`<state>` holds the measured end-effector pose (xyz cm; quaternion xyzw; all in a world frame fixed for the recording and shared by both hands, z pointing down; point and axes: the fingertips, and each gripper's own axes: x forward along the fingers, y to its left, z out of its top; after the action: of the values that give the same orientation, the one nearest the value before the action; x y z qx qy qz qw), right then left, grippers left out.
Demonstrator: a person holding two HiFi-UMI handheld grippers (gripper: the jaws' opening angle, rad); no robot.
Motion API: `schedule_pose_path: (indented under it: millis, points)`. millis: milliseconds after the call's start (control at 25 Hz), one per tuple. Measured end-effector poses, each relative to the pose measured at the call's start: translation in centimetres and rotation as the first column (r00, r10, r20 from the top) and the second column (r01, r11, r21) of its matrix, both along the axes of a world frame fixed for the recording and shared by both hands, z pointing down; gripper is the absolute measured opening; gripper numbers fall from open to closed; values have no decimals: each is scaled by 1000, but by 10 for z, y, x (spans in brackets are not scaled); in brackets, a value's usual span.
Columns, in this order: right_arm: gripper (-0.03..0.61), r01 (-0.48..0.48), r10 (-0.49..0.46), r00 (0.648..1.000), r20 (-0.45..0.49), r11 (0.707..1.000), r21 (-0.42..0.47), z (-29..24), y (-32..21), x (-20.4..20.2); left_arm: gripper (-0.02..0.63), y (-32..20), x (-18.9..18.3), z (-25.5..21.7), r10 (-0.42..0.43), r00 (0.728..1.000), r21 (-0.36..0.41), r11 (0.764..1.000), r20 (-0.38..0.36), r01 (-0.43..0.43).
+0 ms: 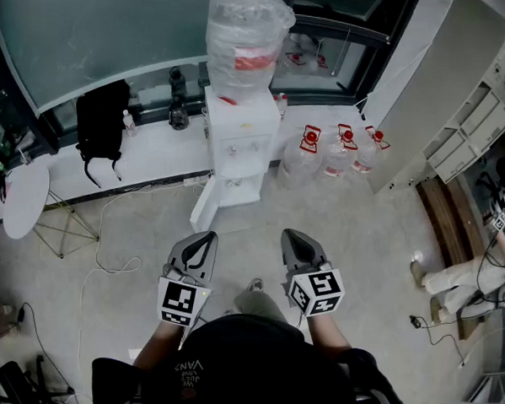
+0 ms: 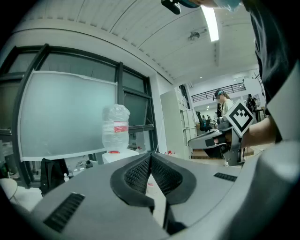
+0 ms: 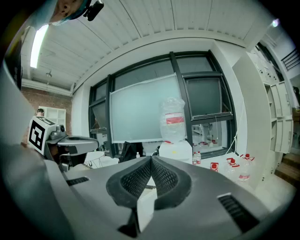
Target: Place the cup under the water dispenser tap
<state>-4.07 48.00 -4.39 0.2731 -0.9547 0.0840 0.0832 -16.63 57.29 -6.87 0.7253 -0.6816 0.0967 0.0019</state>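
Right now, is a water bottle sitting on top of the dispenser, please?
Yes, a plastic-wrapped water bottle stands on the white dispenser.

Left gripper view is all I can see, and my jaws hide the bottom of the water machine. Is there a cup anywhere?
Observer: No cup shows in the head view or the right gripper view either.
Operator: Is my other gripper holding something?
Observer: No. In its own view the right gripper has its jaws together with nothing between them.
Operator: Could I trip on anything?
Observer: Maybe. A white cable loops over the floor, to the left of the water dispenser.
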Motion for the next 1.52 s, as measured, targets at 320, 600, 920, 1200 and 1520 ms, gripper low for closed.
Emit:
schedule_pose_path:
  millis: [320, 600, 920, 1200, 1520]
  points:
    - [44, 25, -24, 998, 51, 1000, -19, 0, -22, -6, 20, -29, 3, 12, 36, 999, -26, 999, -15, -36]
    - [44, 26, -24, 998, 65, 999, -38, 7, -78, 4, 20, -96, 11, 21, 39, 999, -37, 999, -10, -39]
    - [44, 64, -57, 995, 82, 995, -79, 21, -151, 29, 20, -183, 34, 31, 2, 1000, -59, 998, -12, -3]
    - [44, 74, -67, 994, 84, 993, -87, 29, -197, 57, 20, -241, 64, 47, 16, 1000, -111, 994, 6, -15]
    - [44, 29, -20, 997, 77, 992, -123, 47, -229, 73, 20, -291, 66, 67, 54, 998, -156, 987, 35, -48]
